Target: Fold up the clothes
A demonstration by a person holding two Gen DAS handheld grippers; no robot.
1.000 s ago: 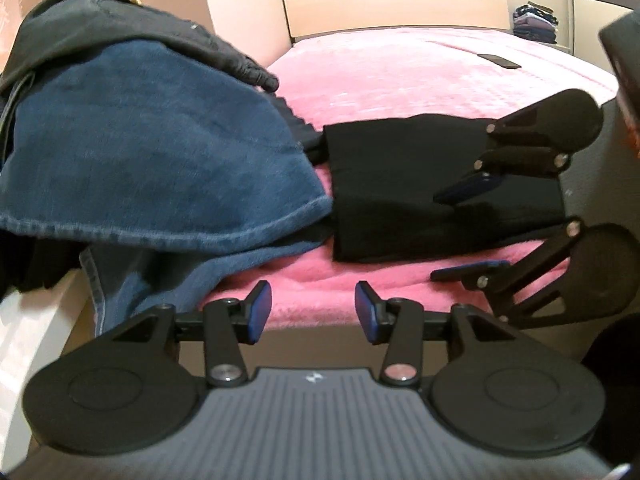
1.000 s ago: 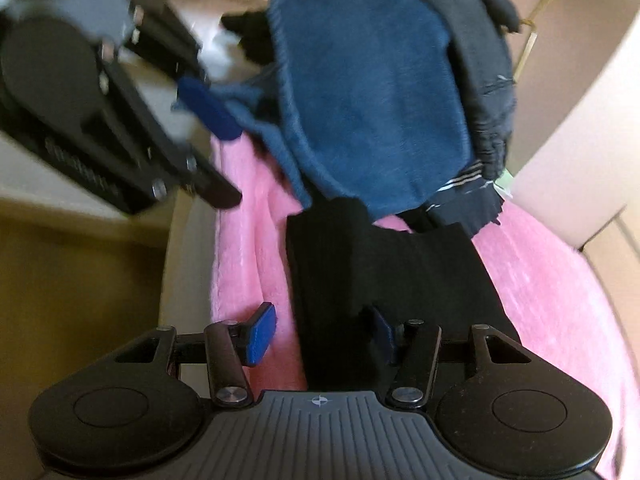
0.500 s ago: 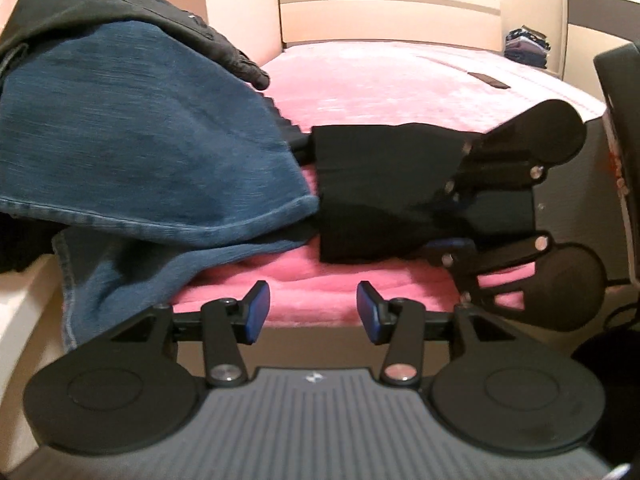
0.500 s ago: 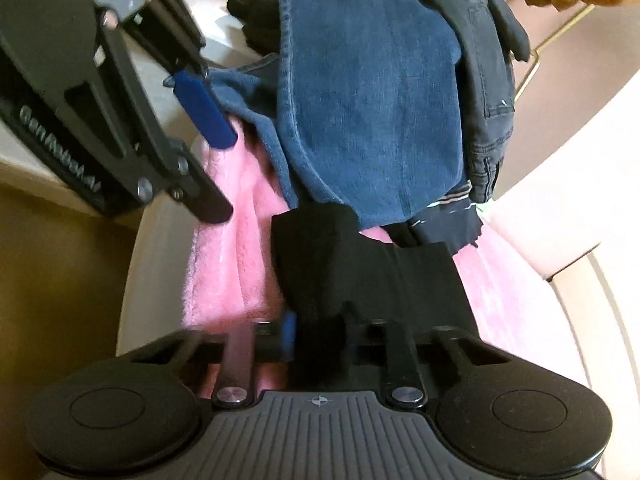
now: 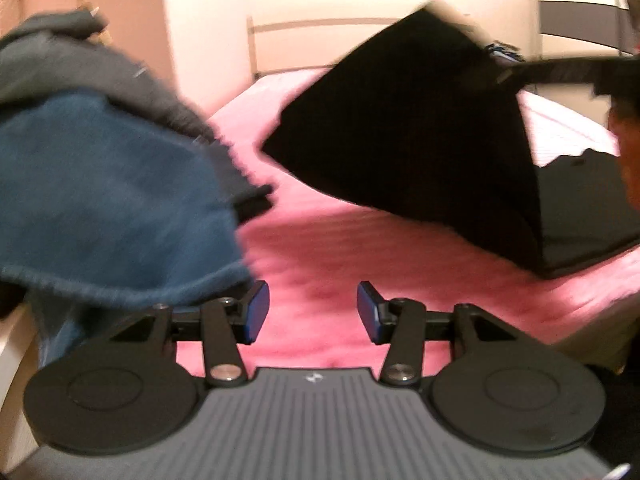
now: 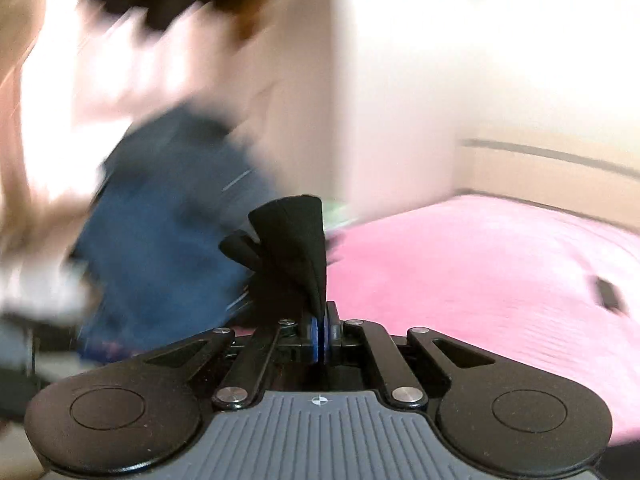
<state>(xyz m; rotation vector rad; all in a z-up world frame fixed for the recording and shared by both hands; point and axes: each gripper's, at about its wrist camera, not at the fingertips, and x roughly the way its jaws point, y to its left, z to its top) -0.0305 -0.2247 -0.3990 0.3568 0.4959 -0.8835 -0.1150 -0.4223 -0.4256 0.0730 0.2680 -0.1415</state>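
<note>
The right gripper was clamped on a bunched edge of the black garment, its blue pads pressed together with a fold of cloth standing up between them. In the left wrist view that garment hung in the air over the pink bed, pulled up by one corner towards the upper right, while its lower part trailed down onto the bed near the right edge. The garment was therefore lifted, not laid out, and no finished fold could be seen in it.

The left gripper stood part open over the near edge of the bed, with only pink cover showing between its pads. It held nothing and was well apart from the black garment.

At the left edge of the bed a heap of denim lay piled, with a darker grey piece on top, the heap spilling over the near edge. None of it looked folded; motion blur prevented a closer count of the pieces.

Assessment: the task appeared to be at an early stage. One garment was in hand and still to be spread, squared and folded. The heap remained untouched. No stack of finished clothes could be made out on the bed.
</note>
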